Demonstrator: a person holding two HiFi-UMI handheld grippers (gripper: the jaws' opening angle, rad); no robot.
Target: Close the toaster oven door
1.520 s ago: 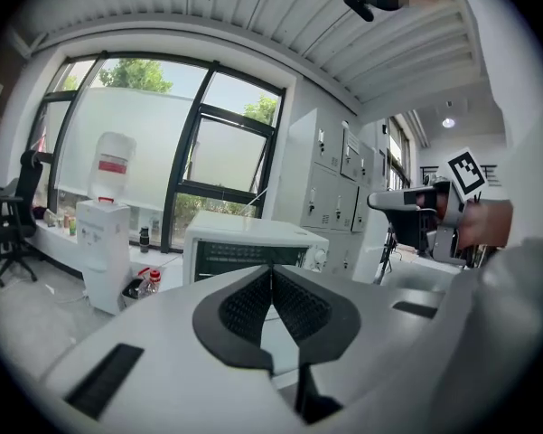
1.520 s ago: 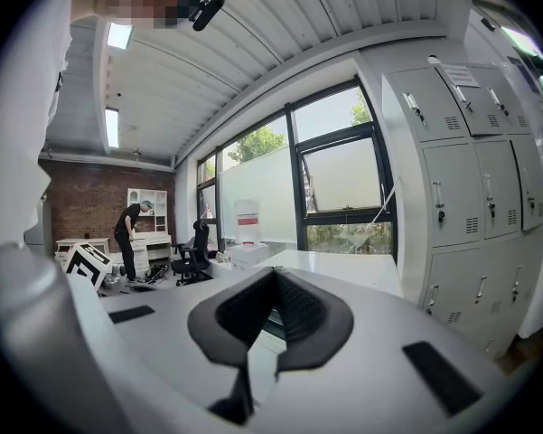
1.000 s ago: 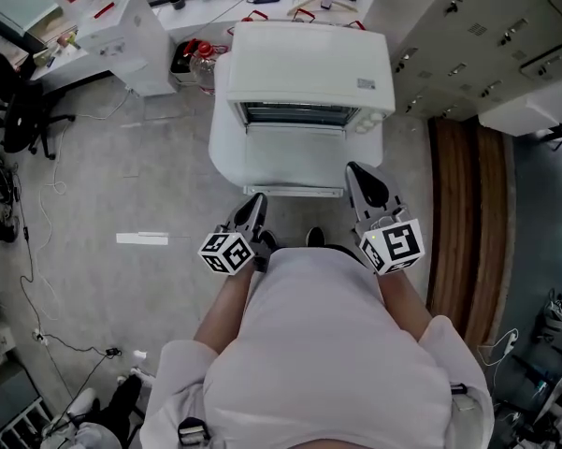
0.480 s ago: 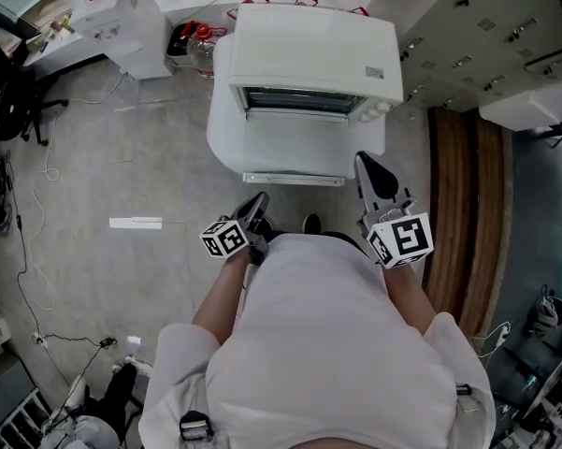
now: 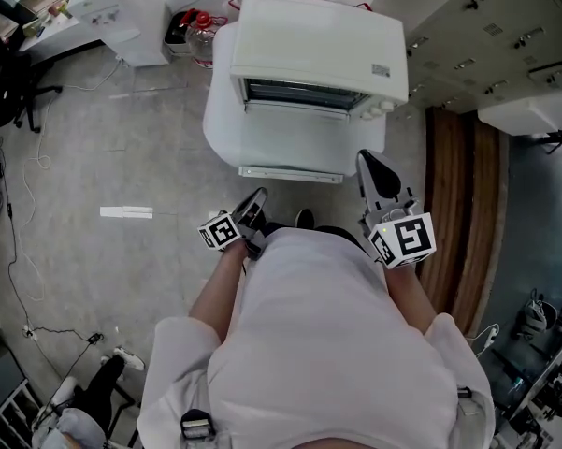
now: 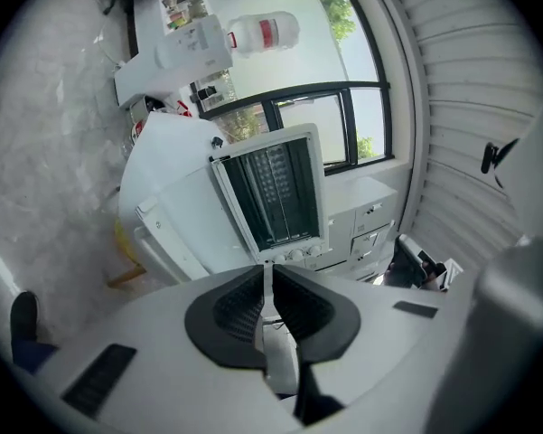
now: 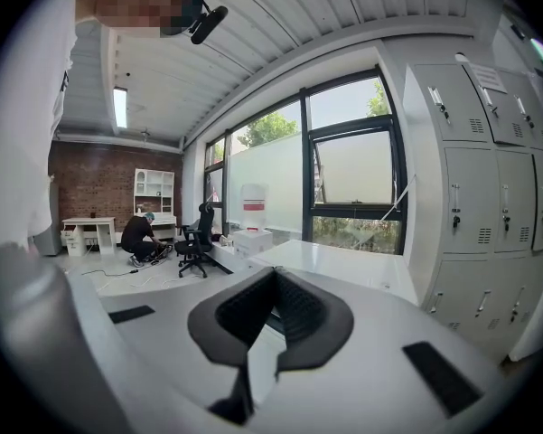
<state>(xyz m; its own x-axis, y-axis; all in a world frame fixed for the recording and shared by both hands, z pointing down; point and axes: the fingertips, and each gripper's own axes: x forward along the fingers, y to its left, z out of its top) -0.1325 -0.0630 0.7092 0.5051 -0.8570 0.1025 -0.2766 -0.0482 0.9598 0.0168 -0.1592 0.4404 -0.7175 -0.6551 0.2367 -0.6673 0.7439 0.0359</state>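
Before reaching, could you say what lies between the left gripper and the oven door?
Only bare floor separates the left gripper from the door, per the head view.

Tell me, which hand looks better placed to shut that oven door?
Left, probably. The left gripper points at the front edge of the open door, and its view shows the toaster oven. The right gripper sits off the door's right corner; its view misses the door.

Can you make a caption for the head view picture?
Person facing a white toaster oven, its door open, left gripper and right gripper shut, touching nothing.
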